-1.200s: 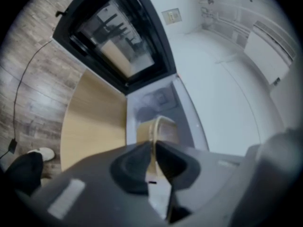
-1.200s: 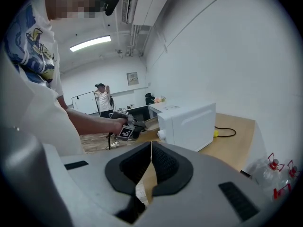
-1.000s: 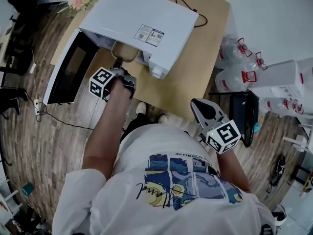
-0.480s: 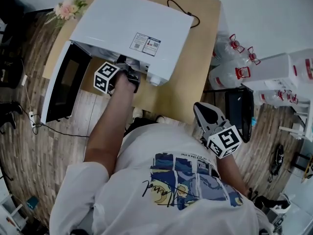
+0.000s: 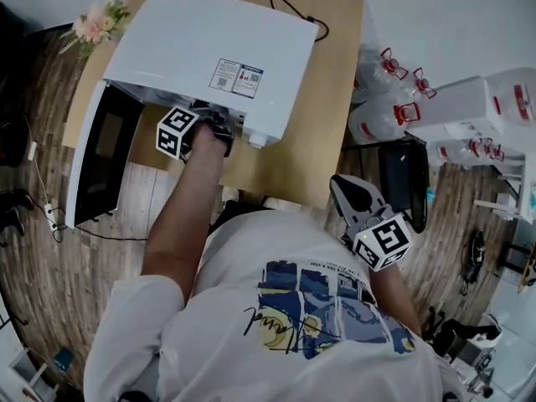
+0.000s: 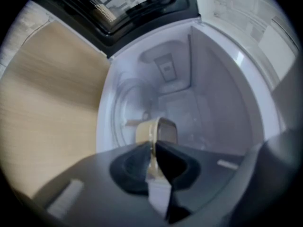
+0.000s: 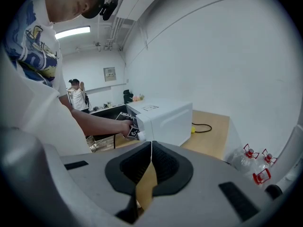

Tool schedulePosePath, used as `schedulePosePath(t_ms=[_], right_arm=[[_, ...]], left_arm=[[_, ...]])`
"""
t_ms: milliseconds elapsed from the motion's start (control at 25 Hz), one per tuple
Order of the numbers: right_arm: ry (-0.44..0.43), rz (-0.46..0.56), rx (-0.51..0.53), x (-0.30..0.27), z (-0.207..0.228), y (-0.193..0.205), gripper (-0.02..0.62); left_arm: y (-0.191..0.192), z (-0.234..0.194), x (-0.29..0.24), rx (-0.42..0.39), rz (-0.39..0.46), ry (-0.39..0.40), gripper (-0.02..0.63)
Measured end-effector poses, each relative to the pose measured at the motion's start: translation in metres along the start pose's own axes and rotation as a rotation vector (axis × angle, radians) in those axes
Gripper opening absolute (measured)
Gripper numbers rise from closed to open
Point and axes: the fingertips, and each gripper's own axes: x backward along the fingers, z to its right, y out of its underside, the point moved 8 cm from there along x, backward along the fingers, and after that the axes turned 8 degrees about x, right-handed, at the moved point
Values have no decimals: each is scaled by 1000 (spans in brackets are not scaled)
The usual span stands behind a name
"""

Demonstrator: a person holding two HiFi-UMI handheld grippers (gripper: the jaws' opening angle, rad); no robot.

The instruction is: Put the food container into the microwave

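Food container, rim pinched by the left gripper, is inside the microwave cavity, so setting down and release likely follow; right gripper is pressed together, empty.

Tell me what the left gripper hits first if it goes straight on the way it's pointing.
The left gripper, shut on the beige food container, points into the open white microwave. Straight on, the container would likely meet the cavity's grey back wall first, though depth is unclear.
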Motion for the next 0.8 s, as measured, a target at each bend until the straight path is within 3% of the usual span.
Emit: schedulePosePath(t_ms=[480, 800], right_arm=[[11, 4, -8, 6, -1, 4, 12], [-8, 18, -5, 7, 3, 4, 12]], left_arm=[[-1, -1, -4, -22, -31, 21, 71], [-3, 1, 7, -63, -7, 19, 94]])
